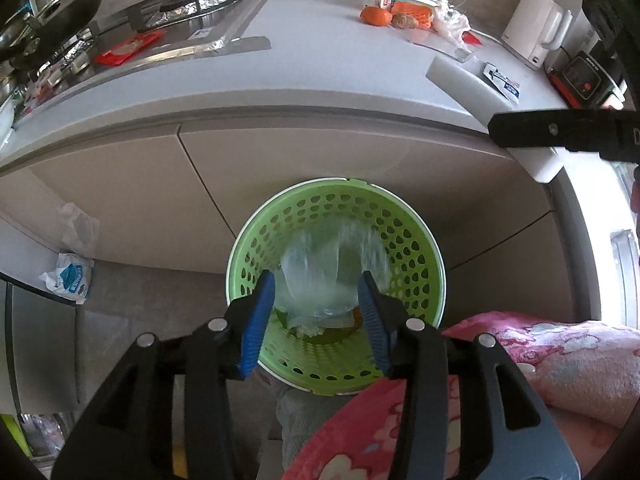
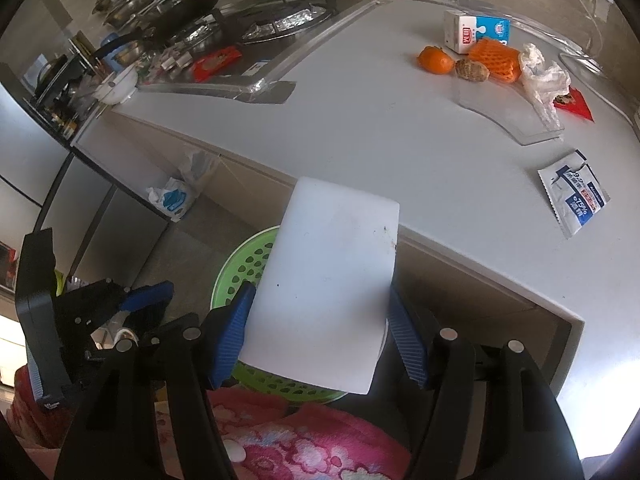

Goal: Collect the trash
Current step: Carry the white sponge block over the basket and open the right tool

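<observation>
My left gripper (image 1: pixel 318 284) is open above a green perforated basket (image 1: pixel 424 256) on the floor by the counter. A clear plastic bag (image 1: pixel 328 276), blurred, sits between the fingers over the basket; scraps lie in the bottom. My right gripper (image 2: pixel 320 312) is shut on a white cutting board (image 2: pixel 332 280), held out over the counter edge above the basket (image 2: pixel 240 268). The board also shows in the left wrist view (image 1: pixel 460 84). The left gripper shows in the right wrist view (image 2: pixel 144 300).
On the white counter (image 2: pixel 400 128) lie an orange (image 2: pixel 436 59), orange foam net (image 2: pixel 494 58), a brown lump (image 2: pixel 472 69), milk carton (image 2: pixel 476 31), crumpled plastic (image 2: pixel 540 76), red wrapper (image 2: pixel 574 104) and wipe packet (image 2: pixel 574 194). A stove (image 2: pixel 276 20) and kettle (image 1: pixel 536 26) stand behind.
</observation>
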`<action>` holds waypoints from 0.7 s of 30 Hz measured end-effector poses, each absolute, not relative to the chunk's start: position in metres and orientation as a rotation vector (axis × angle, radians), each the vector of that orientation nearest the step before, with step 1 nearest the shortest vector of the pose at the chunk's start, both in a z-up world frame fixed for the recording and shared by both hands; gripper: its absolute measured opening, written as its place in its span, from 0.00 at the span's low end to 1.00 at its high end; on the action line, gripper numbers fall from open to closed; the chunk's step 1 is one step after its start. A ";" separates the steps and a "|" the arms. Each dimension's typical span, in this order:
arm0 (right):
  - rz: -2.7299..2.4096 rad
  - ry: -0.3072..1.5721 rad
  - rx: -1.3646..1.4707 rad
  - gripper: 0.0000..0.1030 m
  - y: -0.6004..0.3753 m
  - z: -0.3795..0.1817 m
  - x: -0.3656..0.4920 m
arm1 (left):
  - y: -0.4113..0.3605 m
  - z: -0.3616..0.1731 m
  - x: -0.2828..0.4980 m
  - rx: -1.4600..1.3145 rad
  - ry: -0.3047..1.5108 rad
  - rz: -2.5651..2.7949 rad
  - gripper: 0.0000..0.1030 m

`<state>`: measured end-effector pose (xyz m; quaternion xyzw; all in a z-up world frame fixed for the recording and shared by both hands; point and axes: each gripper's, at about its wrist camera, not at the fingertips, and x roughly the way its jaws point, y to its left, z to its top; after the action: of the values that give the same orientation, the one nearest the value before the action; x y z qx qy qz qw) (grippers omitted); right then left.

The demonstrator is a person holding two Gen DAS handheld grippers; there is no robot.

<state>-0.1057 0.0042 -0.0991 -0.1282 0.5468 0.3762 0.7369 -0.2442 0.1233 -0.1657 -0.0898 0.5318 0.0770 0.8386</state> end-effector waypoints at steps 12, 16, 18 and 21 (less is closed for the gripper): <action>0.981 1.234 -0.389 0.65 0.018 -0.117 -0.135 | 0.146 -0.140 -0.248 -0.193 1.050 0.263 0.50; 1.021 1.231 -0.414 0.68 0.022 -0.118 -0.142 | 0.152 -0.134 -0.249 -0.203 1.029 0.287 0.54; 1.032 1.229 -0.434 0.71 0.024 -0.118 -0.146 | 0.153 -0.132 -0.249 -0.199 1.021 0.300 0.57; 1.042 1.223 -0.449 0.77 0.026 -0.117 -0.149 | 0.154 -0.130 -0.249 -0.201 1.013 0.303 0.58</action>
<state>-0.1493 0.0263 -0.1171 -0.1994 0.5431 0.4624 0.6719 -0.2491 0.1541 -0.1298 -0.0957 0.4822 0.1443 0.8588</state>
